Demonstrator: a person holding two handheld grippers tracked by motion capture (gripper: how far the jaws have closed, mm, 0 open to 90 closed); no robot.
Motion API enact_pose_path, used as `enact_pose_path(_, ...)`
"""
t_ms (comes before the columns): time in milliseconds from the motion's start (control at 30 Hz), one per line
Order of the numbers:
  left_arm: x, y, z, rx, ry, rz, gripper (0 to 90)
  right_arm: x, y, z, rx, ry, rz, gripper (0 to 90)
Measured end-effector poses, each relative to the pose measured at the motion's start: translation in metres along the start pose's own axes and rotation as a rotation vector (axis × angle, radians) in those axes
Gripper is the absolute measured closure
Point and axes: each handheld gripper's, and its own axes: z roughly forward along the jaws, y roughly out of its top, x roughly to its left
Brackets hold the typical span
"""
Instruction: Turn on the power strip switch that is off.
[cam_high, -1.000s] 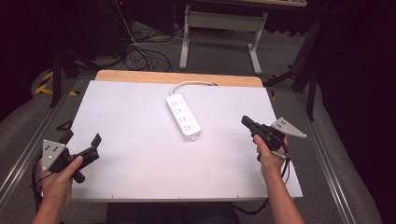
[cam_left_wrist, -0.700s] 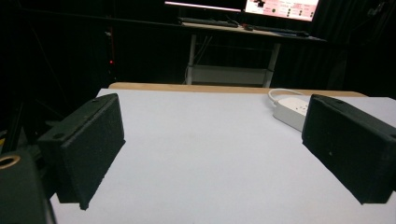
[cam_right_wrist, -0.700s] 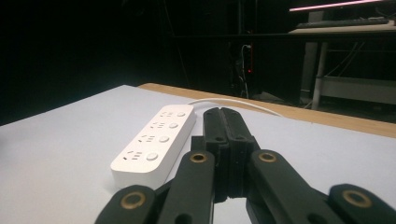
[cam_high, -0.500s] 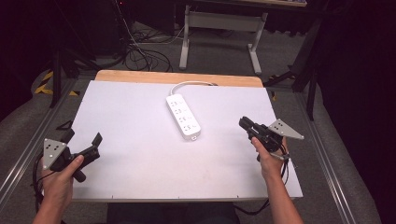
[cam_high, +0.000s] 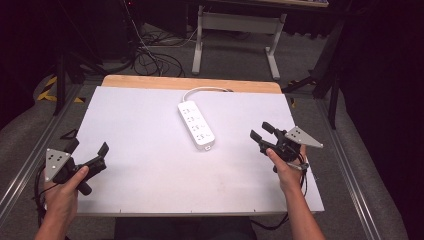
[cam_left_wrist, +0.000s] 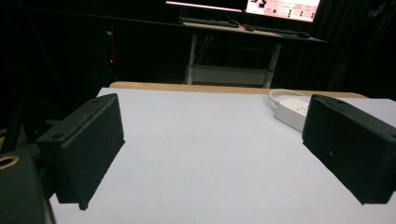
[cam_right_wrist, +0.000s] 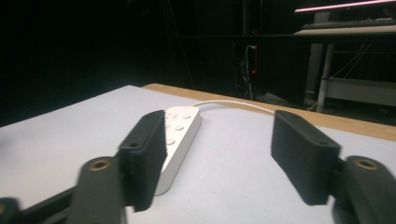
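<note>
Looking down from the high view, I am bringing the right gripper (cam_high: 262, 132) in toward the white rectangular plastic power strip (cam_high: 196, 125), which is lying flat near the middle of the white tabletop (cam_high: 140, 170), set at a slant with its white cord (cam_high: 202, 90) curling off toward the far wooden edge. To do this approach well, I am judging that I should be lining the jaws up across the strip's narrow width at its near end, coming in low and level so that both pads close on its long sides and not on its top. The left gripper (cam_high: 89, 156) is hovering near the front left corner, well apart from the strip, with its jaws spread wide.

Along the left gripper view, I am seeing both black jaws standing wide apart with bare tabletop between them, and the strip is peeking out far off beside the right-hand jaw.

Along the right gripper view, the jaws are standing wide open and holding nothing; the strip is lying just ahead, partly behind the left-hand jaw, so I am thinking a small shift would centre it. Its top face is smooth, with rows of sockets.
</note>
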Motion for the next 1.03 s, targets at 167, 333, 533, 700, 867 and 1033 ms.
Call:
enact_pose_path(167, -0.0002, -0.0001, -0.0004, 0.001, -0.008, 0.001, 5.6, 0.0029, 0.0001, 0.0026, 0.035, 0.038, -0.033, 8.3)
enact_pose_path(333, 0.0004, -0.0002, -0.0002, -0.001, -0.008, -0.001, 5.4, 0.0045, 0.0004, 0.0034, 0.028, 0.054, -0.053, 2.1)
enact_pose_path(533, 0.0001, -0.0001, -0.0001, 0.003, -0.009, 0.002, 5.2, 0.0057, -0.0003, 0.0043, 0.041, 0.063, -0.060, 2.1)
enact_pose_path(700, 0.0005, -0.0001, -0.0002, -0.001, -0.008, 0.003, 5.1, 0.0050, -0.0007, 0.0037, 0.043, 0.058, -0.058, 2.1)
enact_pose_path(867, 0.0004, 0.0000, -0.0002, 0.002, -0.010, 0.005, 5.1, 0.0041, -0.0005, 0.0024, 0.034, 0.052, -0.052, 1.9)
enact_pose_path(1033, 0.0001, -0.0001, 0.0003, 0.001, -0.010, 0.004, 5.1, 0.0045, -0.0008, 0.0031, 0.035, 0.055, -0.057, 1.9)
